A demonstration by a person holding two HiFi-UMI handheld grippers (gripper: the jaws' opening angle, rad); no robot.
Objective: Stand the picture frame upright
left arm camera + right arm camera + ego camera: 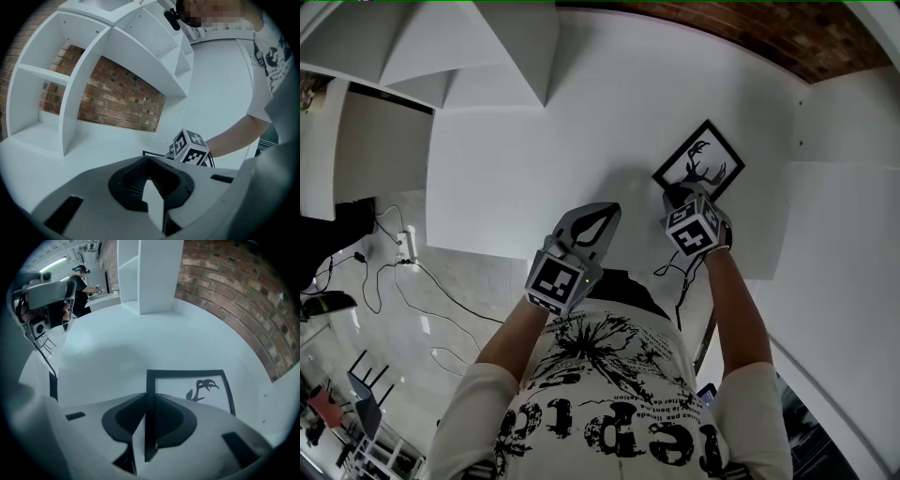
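Idleness marks the left gripper point(598, 217): its jaws are pressed together on nothing, and it hangs near the table's front edge, pointing roughly level across the top. I judge it is parked there to leave room for the other hand, ready to steady things if needed. Off to the right of its jaws, the marker cube of the right gripper point(673, 195) shows, tipped steeply downward.

The right gripper's own view shows its jaws pinching the black left border of the picture frame point(187, 385), the strip running straight between the pads. The frame lies flat on the table, its deer-silhouette print spreading ahead and to the right of those jaws. Taking a thin edge from above makes sense: it gives a hinge line, so the frame can likely be tilted up about its opposite side. The lift has not begun.

The white table point(581, 112) is smooth and bare around the frame, so the far edge may slide rather than pivot. Left of the jaws stands a white shelf unit point(70, 84); a brick wall point(225, 282) closes the back. Cables trail over the pale floor point(394, 272), and another person point(79, 287) works far off.
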